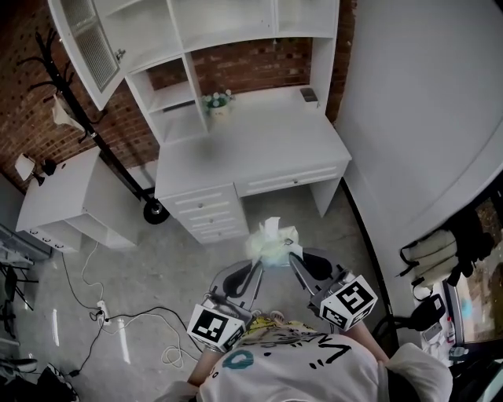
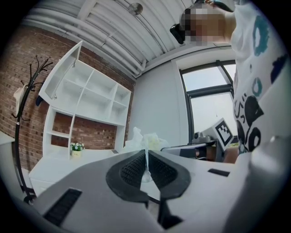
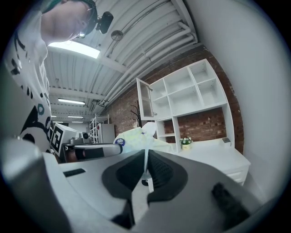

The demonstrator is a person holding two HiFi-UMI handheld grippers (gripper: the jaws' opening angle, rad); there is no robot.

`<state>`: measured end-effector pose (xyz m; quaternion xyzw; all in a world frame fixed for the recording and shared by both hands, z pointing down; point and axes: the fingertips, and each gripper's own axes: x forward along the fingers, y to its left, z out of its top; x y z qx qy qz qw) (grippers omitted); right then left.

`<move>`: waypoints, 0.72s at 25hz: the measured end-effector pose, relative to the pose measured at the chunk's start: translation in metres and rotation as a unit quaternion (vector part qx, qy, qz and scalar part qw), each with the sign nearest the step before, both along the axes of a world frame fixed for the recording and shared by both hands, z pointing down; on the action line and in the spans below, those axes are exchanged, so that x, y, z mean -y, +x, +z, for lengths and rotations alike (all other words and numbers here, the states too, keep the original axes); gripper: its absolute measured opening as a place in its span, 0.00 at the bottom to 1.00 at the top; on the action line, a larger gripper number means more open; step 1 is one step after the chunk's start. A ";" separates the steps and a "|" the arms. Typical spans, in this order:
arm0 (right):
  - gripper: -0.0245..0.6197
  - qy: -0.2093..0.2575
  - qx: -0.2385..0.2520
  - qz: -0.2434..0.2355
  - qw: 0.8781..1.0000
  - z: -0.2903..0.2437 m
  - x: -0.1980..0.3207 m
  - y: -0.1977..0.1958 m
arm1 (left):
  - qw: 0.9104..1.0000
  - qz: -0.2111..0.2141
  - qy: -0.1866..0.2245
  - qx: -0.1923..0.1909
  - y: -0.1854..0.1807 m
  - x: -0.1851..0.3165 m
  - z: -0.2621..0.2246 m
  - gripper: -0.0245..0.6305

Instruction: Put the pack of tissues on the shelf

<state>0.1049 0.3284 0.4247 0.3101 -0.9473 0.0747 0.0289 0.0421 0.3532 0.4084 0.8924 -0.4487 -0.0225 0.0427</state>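
1. my left claw (image 2: 146, 157) is clamped on a thin fold of the pack of tissues (image 2: 144, 140); the pinched strip is buried between the pads, and the pack's lower part is hidden behind the jaw tips.
2. my right claw (image 3: 146, 157) bites another fold the same way; the round blue mark (image 3: 119, 142) on the wrap, just left of its tips, is too small to read.
3. far ahead of both claws, a small dark thing (image 1: 308, 95) on the desk (image 1: 267, 149) is too small to name.
4. the shelf unit (image 1: 228, 23) above that desk is cut off by the top edge.
5. right of my right claw, dark clutter (image 1: 440, 259) runs out of frame; i can't tell what it is.
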 end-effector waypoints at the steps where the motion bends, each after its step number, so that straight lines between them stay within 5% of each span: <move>1: 0.10 -0.001 0.000 0.000 1.000 0.001 0.003 0.000 | 1.000 0.000 0.000 0.000 0.000 0.003 0.001 0.07; 18: 0.09 -0.009 -0.003 0.001 1.000 0.004 0.110 -0.036 | 1.000 0.008 -0.003 -0.004 -0.035 0.110 0.002 0.07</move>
